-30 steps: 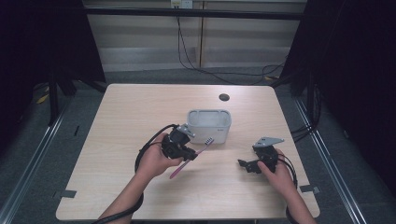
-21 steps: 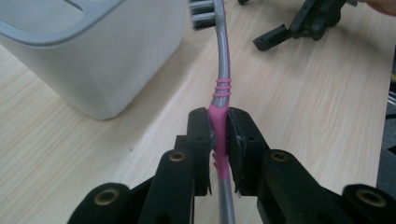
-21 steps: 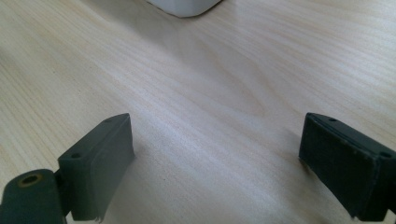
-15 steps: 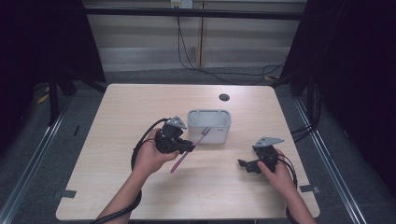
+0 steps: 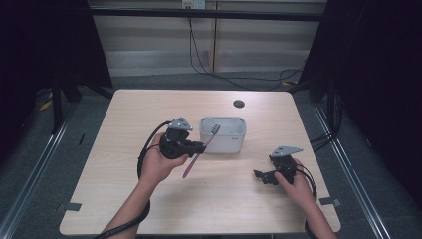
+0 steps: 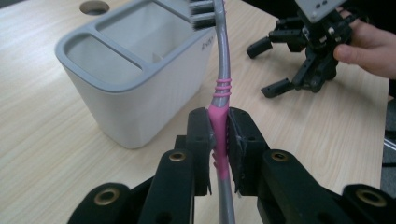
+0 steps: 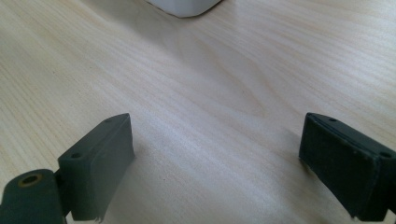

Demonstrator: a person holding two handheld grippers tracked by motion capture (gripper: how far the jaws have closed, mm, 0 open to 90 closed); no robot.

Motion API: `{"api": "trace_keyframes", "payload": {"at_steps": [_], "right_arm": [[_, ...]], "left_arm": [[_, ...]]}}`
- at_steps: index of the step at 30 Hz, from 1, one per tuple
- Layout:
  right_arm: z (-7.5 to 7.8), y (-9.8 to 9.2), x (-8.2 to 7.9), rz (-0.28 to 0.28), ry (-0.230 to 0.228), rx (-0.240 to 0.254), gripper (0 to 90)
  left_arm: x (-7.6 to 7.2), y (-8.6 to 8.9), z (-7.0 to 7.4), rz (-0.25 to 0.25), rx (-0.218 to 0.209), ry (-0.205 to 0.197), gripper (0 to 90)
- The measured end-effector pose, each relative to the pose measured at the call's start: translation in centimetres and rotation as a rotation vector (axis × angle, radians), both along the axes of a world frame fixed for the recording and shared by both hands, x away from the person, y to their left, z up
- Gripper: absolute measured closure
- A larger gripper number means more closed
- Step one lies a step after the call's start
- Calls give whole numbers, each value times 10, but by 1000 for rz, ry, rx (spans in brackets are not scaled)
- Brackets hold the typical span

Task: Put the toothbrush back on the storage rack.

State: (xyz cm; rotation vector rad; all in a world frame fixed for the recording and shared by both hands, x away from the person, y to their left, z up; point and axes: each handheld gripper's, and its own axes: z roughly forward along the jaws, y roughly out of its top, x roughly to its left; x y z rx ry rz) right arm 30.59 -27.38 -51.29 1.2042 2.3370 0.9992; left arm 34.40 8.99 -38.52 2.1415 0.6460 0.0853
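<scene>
Toothbrush [image 6: 219, 116] in left hand-held gripper [image 6: 218, 140]

A toothbrush [image 6: 221, 88] with a bright pink grip, a grey neck ringed by three pink bands, and dark grey and white bristles sits between the matte black jaws of the left gripper [image 6: 218, 140], whose pivots carry brass-coloured rivets. Behind it stands a pale grey holder [image 6: 135, 70] with a darker grey rim. The table [image 5: 124, 199] is light beige wood with fine, streaky grain, broken by one round black hole [image 5: 239, 103]. The right gripper [image 5: 260, 176] is black with a grey plate on top. Black cables [image 5: 142, 159] trail from both tools, against dark curtains [image 5: 45, 45].
</scene>
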Motion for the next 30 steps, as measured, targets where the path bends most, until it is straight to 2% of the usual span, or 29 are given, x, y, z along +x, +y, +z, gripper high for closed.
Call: {"api": "trace_keyframes", "payload": {"at_steps": [2, 8, 13, 20, 30], "right_arm": [[0, 0, 0, 1, 0, 0, 94], [0, 0, 0, -1, 0, 0, 94], [0, 0, 0, -1, 0, 0, 94], [0, 0, 0, -1, 0, 0, 94], [0, 0, 0, 0, 1, 2, 94]], "left_arm": [[2, 2, 2, 19, -29, -3, 798], [4, 4, 7, 44, -50, -21, 798], [6, 5, 12, 84, -99, -48, 798], [10, 4, 17, 113, -127, -85, 798], [14, 2, 18, 141, -173, -99, 797]]}}
